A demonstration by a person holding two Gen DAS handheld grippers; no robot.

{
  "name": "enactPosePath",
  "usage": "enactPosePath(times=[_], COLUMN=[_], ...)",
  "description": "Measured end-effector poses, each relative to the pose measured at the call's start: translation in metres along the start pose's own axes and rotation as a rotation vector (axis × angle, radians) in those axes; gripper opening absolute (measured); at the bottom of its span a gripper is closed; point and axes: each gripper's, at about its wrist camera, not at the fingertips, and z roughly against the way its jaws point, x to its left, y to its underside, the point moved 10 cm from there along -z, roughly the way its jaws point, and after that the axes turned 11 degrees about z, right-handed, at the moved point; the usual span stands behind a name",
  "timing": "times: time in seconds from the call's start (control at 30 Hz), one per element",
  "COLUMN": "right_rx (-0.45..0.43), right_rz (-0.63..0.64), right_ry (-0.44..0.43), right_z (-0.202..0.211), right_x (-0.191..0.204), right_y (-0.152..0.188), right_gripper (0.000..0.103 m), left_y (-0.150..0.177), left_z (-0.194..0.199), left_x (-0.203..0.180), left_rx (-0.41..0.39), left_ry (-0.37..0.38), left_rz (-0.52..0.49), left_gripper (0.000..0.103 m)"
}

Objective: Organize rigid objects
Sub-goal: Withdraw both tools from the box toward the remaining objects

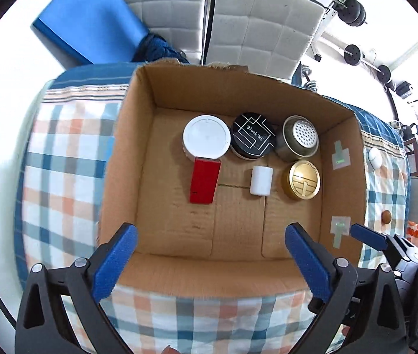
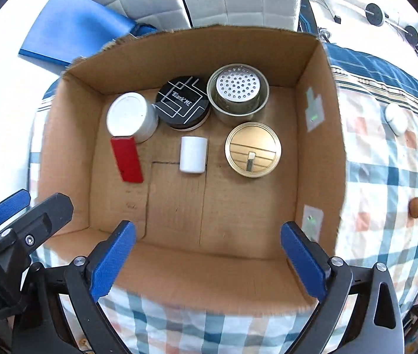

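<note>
An open cardboard box point(image 1: 126, 159) point(image 2: 67, 153) sits on a plaid cloth. Inside stand a white round jar point(image 1: 206, 137) point(image 2: 128, 116), a black tin point(image 1: 252, 139) point(image 2: 183, 100), a silver perforated tin point(image 1: 300, 140) point(image 2: 238, 93), a gold tin point(image 1: 304, 179) point(image 2: 253, 153), a small white cylinder point(image 1: 261, 180) point(image 2: 193, 155) and a red flat box point(image 1: 204, 181) point(image 2: 127, 159). My left gripper point(image 1: 210, 236) is open and empty above the box's near edge. My right gripper point(image 2: 207, 233) is open and empty there too.
On the cloth right of the box lie a white egg-shaped object point(image 1: 374, 156) point(image 2: 396, 118) and a small brown round object point(image 1: 386, 216) point(image 2: 415, 206). A blue pad point(image 1: 91, 17) and grey cushioned seats point(image 1: 262, 23) lie beyond. The other gripper shows at each view's edge.
</note>
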Motion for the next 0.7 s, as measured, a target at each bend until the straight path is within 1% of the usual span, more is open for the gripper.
enactPosePath(times=[0.03,0.1,0.13,0.23,0.33,0.4,0.47,0.53,0.63,0.7], right_rx=[-0.008,-0.019,-0.025,-0.051,-0.074,-0.088,-0.097,-0.095,-0.067,-0.047], right_rz=[0.000,0.000,-0.001,-0.010,-0.034,-0.058,-0.090,-0.127,-0.199,-0.262], right_ry=[-0.001,-0.031,-0.042,-0.067,-0.090,-0.090,-0.081,-0.060,-0.003,0.028], right_z=[0.014,0.022,0.036,0.056,0.079,0.091,0.100,0.107,0.112,0.111], right_x=[0.003,0.007,0.006,0.003,-0.009,-0.024,-0.046,-0.071,-0.124,-0.167], right_y=[0.001,0.009,0.009,0.019,0.027,0.031,0.037,0.043,0.058,0.069], right_gripper=[0.101,0.101,0.101,0.101,0.101,0.101,0.101,0.101,0.101,0.101], left_y=[0.003,0.008,0.011,0.015,0.018,0.019,0.021,0.025,0.032,0.037], left_z=[0.006,0.018,0.025,0.040,0.054,0.061,0.065,0.065,0.054,0.043], left_x=[-0.001,-0.005,-0.008,-0.017,-0.034,-0.051,-0.070,-0.097,-0.137,-0.168], left_rx=[-0.006,-0.025,-0.040,-0.070,-0.090,-0.105,-0.111,-0.104,-0.072,-0.043], left_ry=[-0.001,0.000,-0.006,-0.010,0.013,0.023,0.035,0.050,0.067,0.079], left_rz=[0.002,0.000,-0.009,-0.022,-0.031,-0.053,-0.073,-0.103,-0.135,-0.155], left_gripper=[0.103,0.103,0.103,0.103,0.103,0.103,0.103,0.103,0.103,0.103])
